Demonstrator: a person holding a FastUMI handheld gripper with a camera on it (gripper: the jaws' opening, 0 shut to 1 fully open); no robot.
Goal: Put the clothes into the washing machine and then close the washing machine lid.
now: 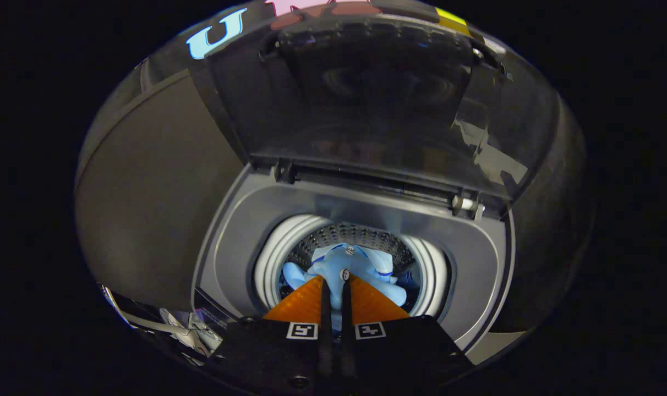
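My gripper [335,278] points down over the open mouth of a grey top-loading washing machine [476,258]. Its two orange fingers [306,305] stand almost together, pinching a light blue garment [347,259] with white buttons. The garment bunches right at the fingertips and spreads to both sides of them, over the perforated metal drum [366,235] inside a white ring [275,256]. How much of the cloth rests in the drum I cannot tell. Behind the opening, the machine's dark glossy lid [366,110] stands raised on its hinges [465,204].
A plain grey-brown panel [152,203] runs along the left side of the machine. Beside the machine's near left corner lie some white cables and small items [182,330]. The raised lid blocks the space beyond the opening.
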